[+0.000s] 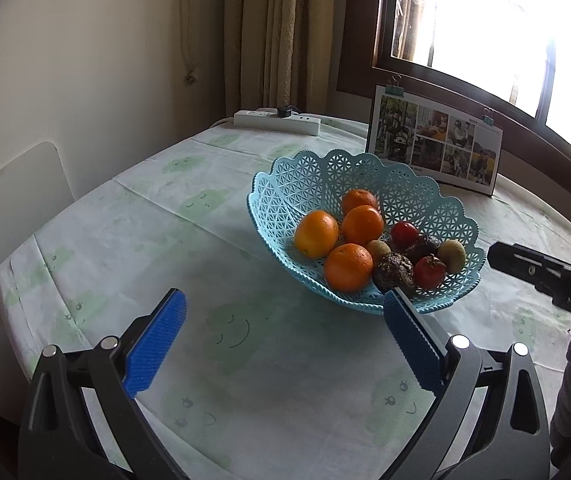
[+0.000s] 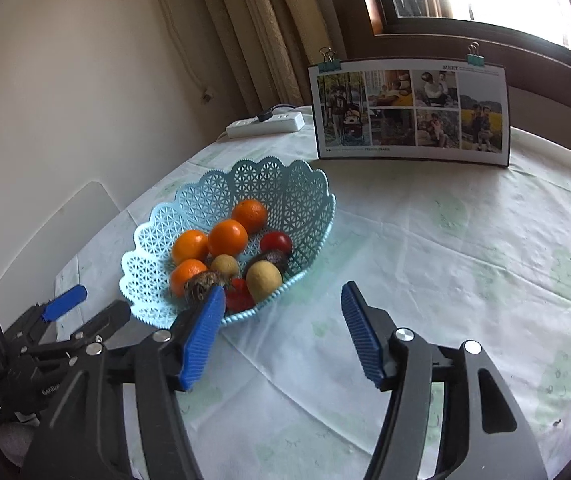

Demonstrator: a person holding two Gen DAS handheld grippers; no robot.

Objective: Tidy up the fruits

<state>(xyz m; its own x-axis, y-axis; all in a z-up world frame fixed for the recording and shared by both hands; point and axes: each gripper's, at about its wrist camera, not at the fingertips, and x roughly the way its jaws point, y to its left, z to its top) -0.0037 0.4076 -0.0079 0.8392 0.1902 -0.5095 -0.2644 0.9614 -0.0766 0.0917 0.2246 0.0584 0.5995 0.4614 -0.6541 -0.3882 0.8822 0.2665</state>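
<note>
A light blue lattice basket (image 1: 317,176) (image 2: 269,184) stands on the table and holds all the fruit I can see. Inside lie several oranges (image 1: 316,233) (image 2: 227,237), two red fruits (image 1: 429,271) (image 2: 276,242), two yellow-green fruits (image 1: 451,255) (image 2: 264,275) and dark wrinkled fruits (image 1: 395,268) (image 2: 202,285). My left gripper (image 1: 283,306) hangs open over the cloth, just in front and left of the basket, holding nothing. My right gripper (image 2: 283,300) is open too, at the basket's near right rim, and is empty. The left gripper's blue fingertip (image 2: 65,303) also shows at the left of the right wrist view.
A white tablecloth (image 1: 157,240) (image 2: 465,260) with pale green faces covers the table. A photo card (image 1: 435,142) (image 2: 411,110) held by binder clips stands behind the basket. A white power strip (image 1: 277,120) (image 2: 265,123) lies at the far edge by the curtain. A chair back (image 1: 17,184) stands left.
</note>
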